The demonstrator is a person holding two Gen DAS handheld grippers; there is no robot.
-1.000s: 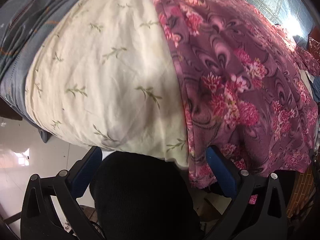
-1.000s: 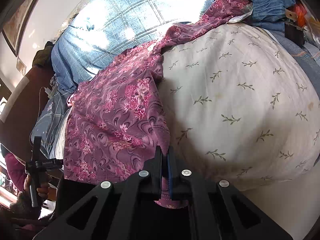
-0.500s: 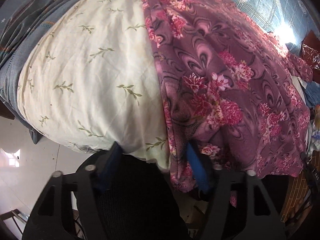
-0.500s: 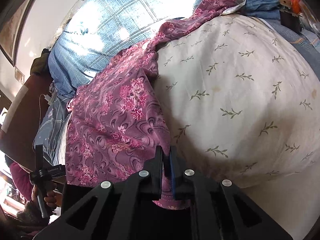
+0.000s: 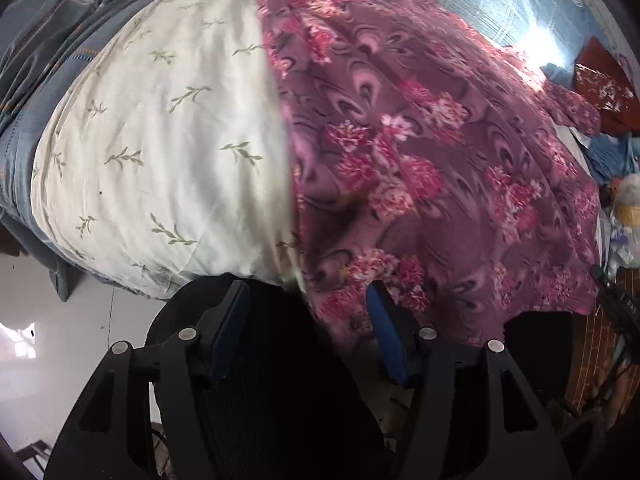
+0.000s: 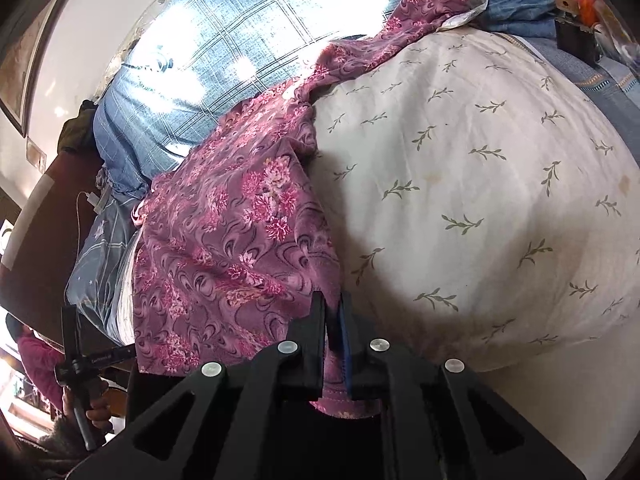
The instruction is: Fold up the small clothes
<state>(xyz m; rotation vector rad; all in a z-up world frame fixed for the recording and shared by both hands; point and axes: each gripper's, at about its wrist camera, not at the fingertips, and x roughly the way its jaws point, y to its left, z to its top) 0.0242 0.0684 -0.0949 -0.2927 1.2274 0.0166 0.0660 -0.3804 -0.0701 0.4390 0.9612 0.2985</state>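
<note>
A purple garment with pink flowers (image 5: 400,140) lies spread over a bed, beside a cream cloth with green sprigs (image 5: 160,140). My left gripper (image 5: 307,292) hangs over the garment's near hem by the cream cloth. Its jaws are opening, and the hem's corner sits loose between the blue pads (image 5: 228,320) without being pressed. In the right wrist view, my right gripper (image 6: 334,312) is shut on a near corner of the same garment (image 6: 224,240), and the pinched cloth bunches out below the pads.
A blue checked sheet (image 6: 240,40) covers the bed behind. A black mesh object (image 5: 260,380) sits under my left gripper, with pale floor (image 5: 60,340) to its left. A hand grips a black handle (image 6: 80,364) at lower left. Clutter (image 5: 624,200) lies at the right edge.
My left gripper's jaws narrowed around the garment's hem, then widened again, and it shifted toward the purple cloth. The right gripper kept its hold and stayed in place.
</note>
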